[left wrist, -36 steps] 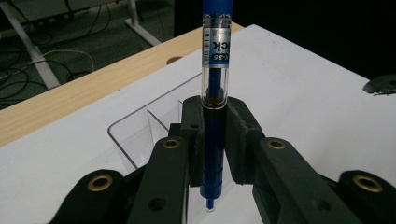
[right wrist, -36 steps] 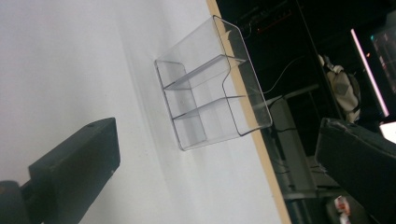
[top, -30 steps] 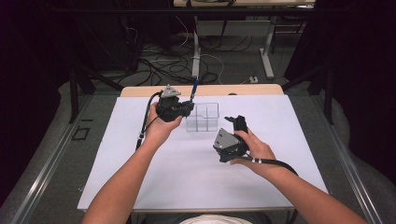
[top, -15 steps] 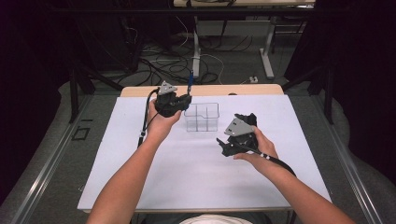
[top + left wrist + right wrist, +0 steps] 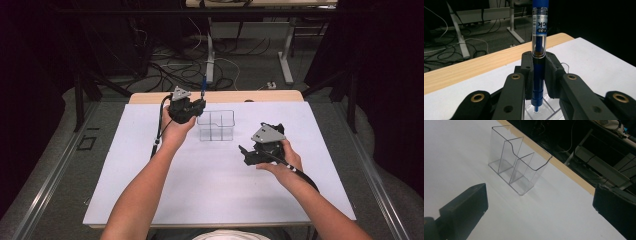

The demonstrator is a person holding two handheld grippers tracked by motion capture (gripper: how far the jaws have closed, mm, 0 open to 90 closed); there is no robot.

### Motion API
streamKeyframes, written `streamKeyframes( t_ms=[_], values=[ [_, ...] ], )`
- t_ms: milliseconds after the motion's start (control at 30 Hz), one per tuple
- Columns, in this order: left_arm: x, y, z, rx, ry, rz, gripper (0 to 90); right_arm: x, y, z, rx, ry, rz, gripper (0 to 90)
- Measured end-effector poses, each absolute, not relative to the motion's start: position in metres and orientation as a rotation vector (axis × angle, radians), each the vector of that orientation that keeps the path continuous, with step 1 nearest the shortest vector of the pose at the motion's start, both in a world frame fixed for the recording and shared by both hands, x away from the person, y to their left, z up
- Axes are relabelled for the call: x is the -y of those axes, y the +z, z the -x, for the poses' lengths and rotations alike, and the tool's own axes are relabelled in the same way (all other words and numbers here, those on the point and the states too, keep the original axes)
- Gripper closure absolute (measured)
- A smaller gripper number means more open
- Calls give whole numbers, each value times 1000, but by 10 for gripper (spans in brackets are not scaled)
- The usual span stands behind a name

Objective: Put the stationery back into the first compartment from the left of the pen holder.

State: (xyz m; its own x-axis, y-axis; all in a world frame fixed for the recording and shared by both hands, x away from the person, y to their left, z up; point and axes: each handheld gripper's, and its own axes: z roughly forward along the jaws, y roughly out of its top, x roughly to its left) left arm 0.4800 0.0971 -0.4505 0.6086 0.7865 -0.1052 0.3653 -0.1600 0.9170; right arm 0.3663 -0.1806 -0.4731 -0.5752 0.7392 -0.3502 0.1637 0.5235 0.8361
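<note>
A blue pen (image 5: 538, 47) with a clear barrel stands upright in my left gripper (image 5: 539, 72), which is shut on it. The pen's tip hangs just above a clear plastic organizer (image 5: 547, 110). In the high view the left gripper (image 5: 199, 106) holds the pen (image 5: 203, 89) at the organizer's (image 5: 216, 125) left end. The organizer (image 5: 517, 161) has several empty compartments and stands on the white table cover. My right gripper (image 5: 257, 142) is open, to the right of the organizer and nearer the person. Its jaws (image 5: 539, 207) stand wide apart, and between them is only the bare white cover.
The white cover (image 5: 200, 185) spreads over the table, whose wooden far edge (image 5: 235, 96) is bare. Beyond the table are cables (image 5: 175, 65) on the floor and metal desk legs (image 5: 287, 55). Dark space lies on both sides.
The left gripper has carried the pen a little farther back and higher beside the organizer. The right gripper has shifted right and turned, with its jaws still open.
</note>
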Motion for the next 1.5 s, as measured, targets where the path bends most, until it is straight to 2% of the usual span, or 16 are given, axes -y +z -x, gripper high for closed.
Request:
streamKeyframes(
  t_ms=[200,1000,1200,1233,1267,1367,1500],
  values=[
    [-91,-458,-486,-955,514,-1769,790,182,-481,-365,-2047,1028,-741,0],
    [-88,-480,-490,-1023,446,-1824,777,187,-484,-367,-2039,1053,-779,0],
    [-95,-471,-485,-1023,475,-1829,548,190,-483,-367,-2034,1057,-796,0],
    [-96,-469,-483,-1031,480,-1834,548,190,-483,-367,-2034,1057,-796,0],
    [-98,-467,-482,-1032,491,-1828,482,190,-482,-367,-2032,1059,-798,0],
    [-104,-461,-477,-1031,499,-1824,372,192,-481,-367,-2031,1064,-803,0],
    [-113,-454,-467,-1005,498,-1832,319,193,-480,-367,-2019,1075,-822,0]
  ],
)
